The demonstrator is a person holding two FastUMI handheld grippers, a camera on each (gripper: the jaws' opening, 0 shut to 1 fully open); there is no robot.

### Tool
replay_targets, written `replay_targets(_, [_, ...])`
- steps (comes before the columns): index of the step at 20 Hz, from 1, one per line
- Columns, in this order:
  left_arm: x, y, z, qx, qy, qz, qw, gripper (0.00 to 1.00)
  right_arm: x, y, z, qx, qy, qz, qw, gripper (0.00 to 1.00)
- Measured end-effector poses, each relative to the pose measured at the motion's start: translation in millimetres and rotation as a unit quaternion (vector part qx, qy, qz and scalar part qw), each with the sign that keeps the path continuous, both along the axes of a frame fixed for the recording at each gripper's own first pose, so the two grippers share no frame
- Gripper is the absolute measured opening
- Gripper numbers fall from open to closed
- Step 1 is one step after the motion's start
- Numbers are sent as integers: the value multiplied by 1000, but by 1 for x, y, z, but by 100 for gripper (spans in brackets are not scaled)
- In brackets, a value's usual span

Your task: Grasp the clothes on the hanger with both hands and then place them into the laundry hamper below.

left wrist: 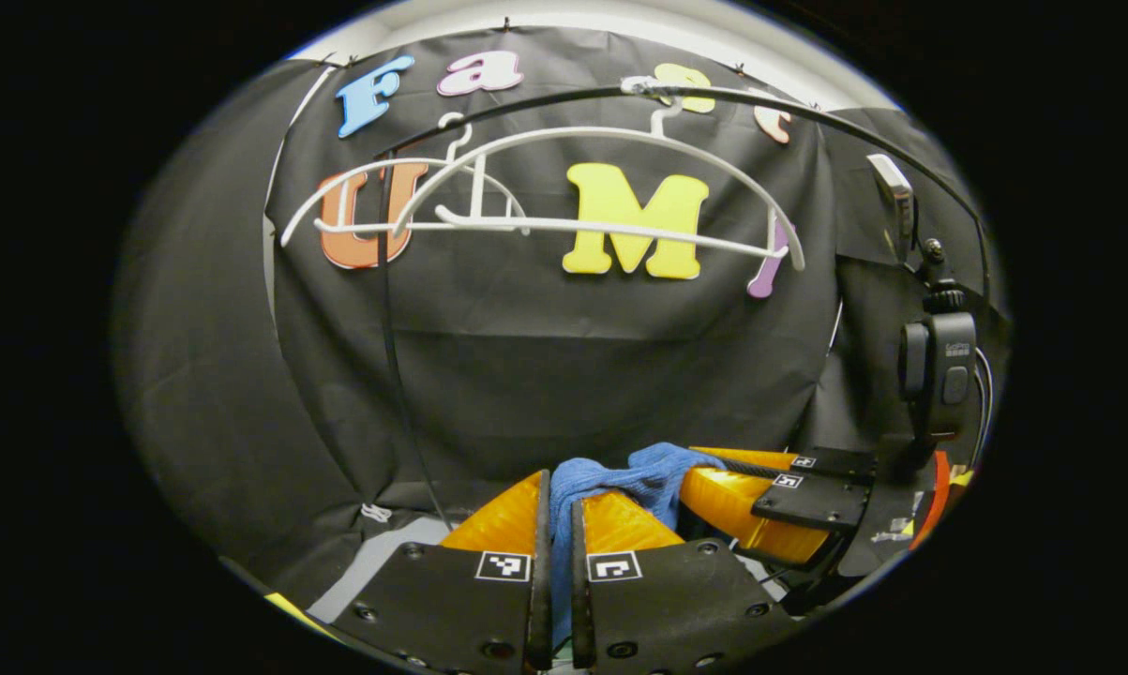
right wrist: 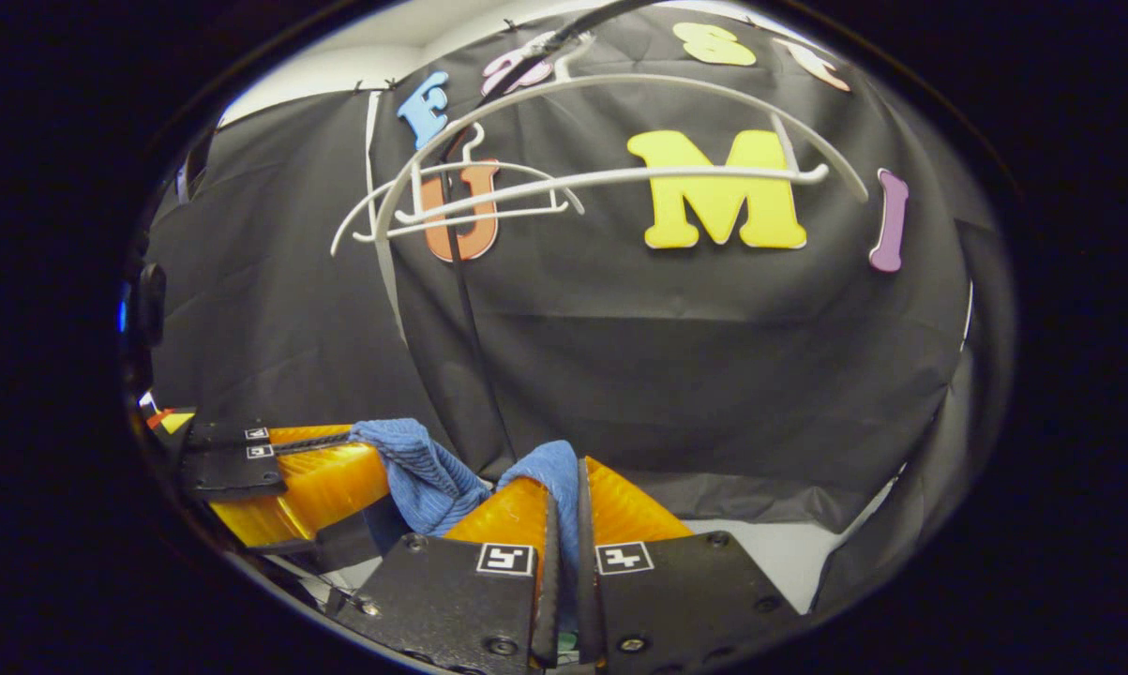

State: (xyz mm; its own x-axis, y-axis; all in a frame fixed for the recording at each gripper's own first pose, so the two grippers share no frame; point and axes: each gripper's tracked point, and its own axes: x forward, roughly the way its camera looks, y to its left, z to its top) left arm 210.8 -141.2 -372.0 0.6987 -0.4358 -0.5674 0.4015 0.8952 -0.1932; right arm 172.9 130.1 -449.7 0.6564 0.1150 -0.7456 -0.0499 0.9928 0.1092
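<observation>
A blue cloth garment (left wrist: 620, 478) is pinched between the orange fingers of my left gripper (left wrist: 556, 511), which is shut on it. In the right gripper view the same blue garment (right wrist: 423, 473) runs between both grippers, and my right gripper (right wrist: 564, 506) is shut on its other end. The right gripper (left wrist: 770, 497) appears to the right in the left gripper view; the left gripper (right wrist: 292, 478) appears to the left in the right gripper view. Above, two bare white hangers (left wrist: 545, 178) hang from a black rail (left wrist: 807, 108). The hamper is hidden from sight.
A black cloth wall (left wrist: 573, 356) closes off the back. A thin black cable (left wrist: 390, 328) hangs down in front of it. A camera on a mount (left wrist: 939, 366) rides on the right gripper. A pale floor strip (right wrist: 789, 553) lies below the cloth.
</observation>
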Motion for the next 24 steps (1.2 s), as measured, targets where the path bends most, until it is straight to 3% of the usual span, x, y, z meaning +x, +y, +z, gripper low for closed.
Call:
replay_targets(2, [-3, -1, -18, 4, 16, -1, 1000, 8, -3, -3, -17, 3, 13, -4, 1000, 11])
replay_targets(6, [-3, -6, -54, 17, 43, -5, 999, 8, -11, -16, -52, 3, 43, -9, 999, 11])
replay_targets(7, [-6, -6, -65, 19, 52, -7, 998, 12, -12, -17, -63, 1, 54, -9, 999, 12])
replay_targets(8, [-8, -6, -75, 24, 62, -7, 998, 8, -14, -19, -73, 1, 63, -7, 998, 11])
replay_targets(9, [-8, -6, -89, 29, 74, -9, 997, 12, -19, -20, -85, -1, 76, -7, 997, 11])
replay_targets(11, [-12, -3, -118, 42, 102, -9, 994, 8, -29, -26, -110, -5, 104, -4, 995, 12])
replay_targets(15, [-30, 2, -165, 79, 161, -9, 984, 8, -55, -24, -157, -1, 170, 12, 985, 11])
replay_targets(16, [-37, 8, -175, 90, 174, -8, 981, 13, -62, -22, -168, 2, 184, 16, 983, 11])
replay_targets(18, [-48, 20, -195, 109, 199, -5, 974, 8, -74, -16, -189, 3, 210, 20, 977, 12])
replay_targets(20, [-52, 32, -222, 123, 218, 1, 968, 8, -75, -10, -194, 6, 224, 25, 974, 12])
replay_targets(21, [-54, 34, -227, 127, 228, 3, 965, 14, -73, -4, -199, 4, 229, 28, 973, 11])
replay_targets(22, [-56, 36, -231, 130, 240, 3, 962, 8, -72, -2, -203, 0, 233, 34, 972, 11])
replay_targets(24, [-59, 42, -231, 137, 258, 7, 956, 9, -71, 5, -211, 1, 243, 46, 969, 11])
